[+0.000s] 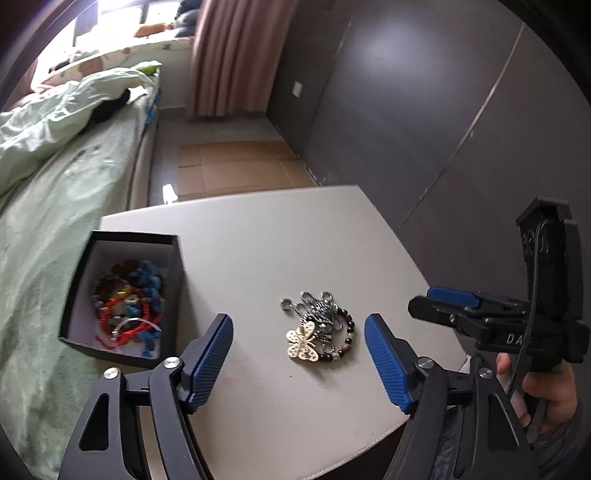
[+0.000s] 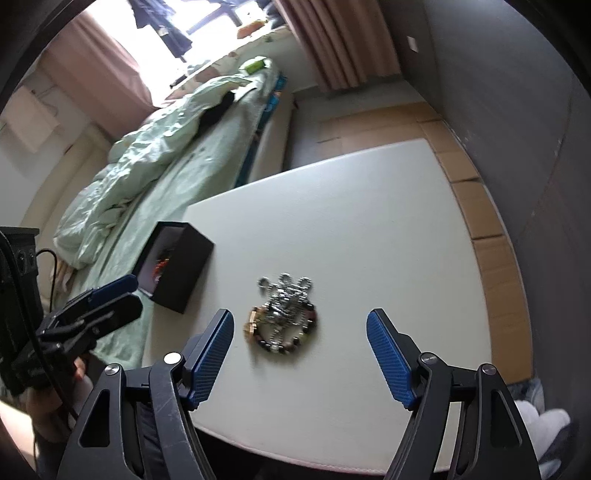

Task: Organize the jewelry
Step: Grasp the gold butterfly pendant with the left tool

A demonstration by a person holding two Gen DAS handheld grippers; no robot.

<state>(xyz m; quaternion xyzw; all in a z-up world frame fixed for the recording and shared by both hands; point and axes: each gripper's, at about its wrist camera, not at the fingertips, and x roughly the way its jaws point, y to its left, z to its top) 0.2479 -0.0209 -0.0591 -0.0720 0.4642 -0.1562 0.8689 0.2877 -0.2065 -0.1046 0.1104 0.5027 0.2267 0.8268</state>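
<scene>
Table: white top (image 1: 258, 236) beside a bed.
Jewelry: tangled pile (image 1: 319, 326) mid-table, toward the near edge.
Box: black box (image 1: 122, 295) at the left edge, holding bracelets.
Left gripper (image 1: 299, 354): spread wide, empty.
Right gripper (image 2: 300, 354): spread wide, empty.
Tip: I'd pinch one piece, lift slowly.

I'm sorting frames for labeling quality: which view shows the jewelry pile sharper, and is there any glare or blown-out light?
Left wrist view: the jewelry pile is fairly crisp, the butterfly pendant readable; the window is blown out white. Right wrist view: the pile is smeared by motion blur, beads streaked; its window is also overexposed. Both views bend straight edges, fisheye style.
</scene>
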